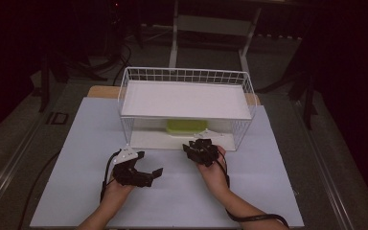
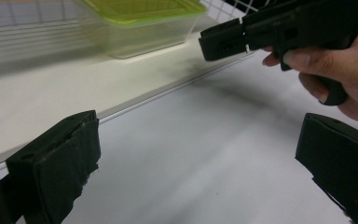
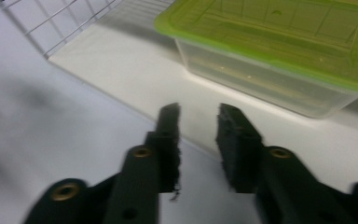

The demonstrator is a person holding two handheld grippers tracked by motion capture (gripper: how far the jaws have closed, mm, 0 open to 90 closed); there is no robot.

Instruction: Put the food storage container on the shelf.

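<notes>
Right gripper point(image 3: 198, 116), jaws parted and empty, is pointing at the green-lidded container point(image 3: 279, 51) on the wire rack's point(image 1: 124, 103) lower shelf; left gripper point(image 1: 146, 173) is idling open nearby. Next, probably reaching in to grasp it.

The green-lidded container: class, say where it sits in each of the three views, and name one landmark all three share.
High view: green-lidded container lies centre, on the lower shelf of the white wire rack, beyond the right tool.
Left gripper view: top, left of centre, on the shelf.
Right gripper view: upper right, ahead of the open jaws.
Shared landmark: the shelf's front edge.
</notes>
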